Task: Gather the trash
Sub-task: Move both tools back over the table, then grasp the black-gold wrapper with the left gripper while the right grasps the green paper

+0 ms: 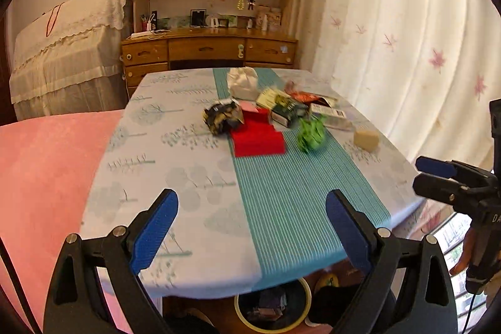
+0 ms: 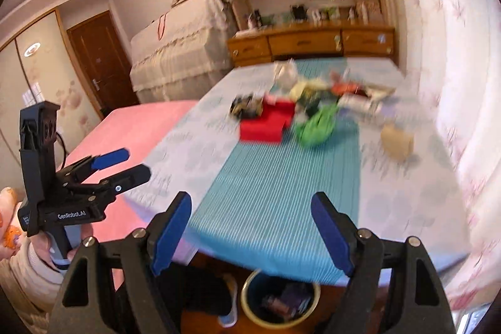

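Trash lies in a cluster on the far half of the table point(image 1: 194, 221): a dark crumpled wrapper point(image 1: 223, 116), a red folded paper point(image 1: 257, 136), a green crumpled wrapper point(image 1: 311, 134), a white tissue wad point(image 1: 242, 82), small boxes point(image 1: 286, 110) and a beige block point(image 1: 366, 139). My left gripper point(image 1: 252, 227) is open and empty above the near table edge. My right gripper point(image 2: 250, 232) is open and empty, also near that edge. A yellow-rimmed bin point(image 2: 280, 299) with trash inside stands on the floor below the table; it also shows in the left wrist view point(image 1: 272, 307).
A pink bed point(image 1: 40, 177) lies left of the table. A flowered curtain point(image 1: 407, 36) hangs on the right. A wooden desk with bookshelves point(image 1: 208, 49) stands behind the table. The right wrist view is motion-blurred.
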`<state>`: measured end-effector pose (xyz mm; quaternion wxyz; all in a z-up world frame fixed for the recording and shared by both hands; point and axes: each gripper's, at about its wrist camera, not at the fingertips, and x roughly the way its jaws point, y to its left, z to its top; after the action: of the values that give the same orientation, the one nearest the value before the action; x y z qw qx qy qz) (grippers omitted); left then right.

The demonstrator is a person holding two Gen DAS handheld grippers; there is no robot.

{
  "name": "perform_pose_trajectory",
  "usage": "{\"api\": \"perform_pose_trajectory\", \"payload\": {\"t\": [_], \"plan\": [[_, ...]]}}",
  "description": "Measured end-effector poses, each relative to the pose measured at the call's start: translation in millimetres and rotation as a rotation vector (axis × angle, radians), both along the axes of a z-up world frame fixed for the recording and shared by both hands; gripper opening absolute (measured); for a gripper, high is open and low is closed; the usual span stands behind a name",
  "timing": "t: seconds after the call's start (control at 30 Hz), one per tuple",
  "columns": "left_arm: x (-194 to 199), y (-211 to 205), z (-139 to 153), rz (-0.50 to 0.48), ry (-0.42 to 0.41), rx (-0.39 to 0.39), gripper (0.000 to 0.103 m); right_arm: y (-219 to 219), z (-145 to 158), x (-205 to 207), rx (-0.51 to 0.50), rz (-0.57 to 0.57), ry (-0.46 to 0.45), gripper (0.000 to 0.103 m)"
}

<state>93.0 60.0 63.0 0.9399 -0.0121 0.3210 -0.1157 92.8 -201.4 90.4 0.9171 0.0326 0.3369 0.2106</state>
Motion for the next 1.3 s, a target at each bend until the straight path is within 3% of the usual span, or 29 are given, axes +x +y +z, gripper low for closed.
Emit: {"api": "perform_pose_trajectory", "payload": {"t": [0.17,0.4,0.43,0.5,0.57,0.87,0.9,1.1,1.17,1.2,1.3], "plan": [[43,12,6,0.056,0.011,0.032,0.094,-4,9,39,-0.005,-0.026,-0.002,0.079],[125,28,-12,0.09,0.113,-0.004,0.094,-16,-18,119,0.001,-0.153,0.134,0.078],[134,27,-15,0.089,0.121,0.002,0.094,-17,-23,129,0.004,-0.167,0.162,0.075],[155,23,-20,0.078,0.135,0.011,0.094,-20,-37,150,0.018,-0.174,0.226,0.053],[176,20,-28,0.068,0.16,0.013,0.094,-21,-53,171,0.043,-0.185,0.279,0.046],[255,11,-61,0.018,0.275,-0.027,0.094,-8,-106,219,0.13,-0.158,0.432,0.043],[261,10,-64,0.018,0.281,-0.027,0.094,-6,-108,221,0.139,-0.147,0.422,0.037],[294,3,-85,-0.007,0.338,-0.046,0.094,-5,-111,229,0.169,-0.132,0.403,0.032],[300,1,-91,-0.012,0.349,-0.052,0.087,-5,-111,231,0.177,-0.13,0.399,0.032],[303,1,-94,-0.015,0.355,-0.055,0.07,-5,-111,231,0.178,-0.13,0.395,0.032],[304,2,-97,-0.006,0.356,-0.061,0.065,-7,-109,227,0.185,-0.136,0.388,0.031]]}}
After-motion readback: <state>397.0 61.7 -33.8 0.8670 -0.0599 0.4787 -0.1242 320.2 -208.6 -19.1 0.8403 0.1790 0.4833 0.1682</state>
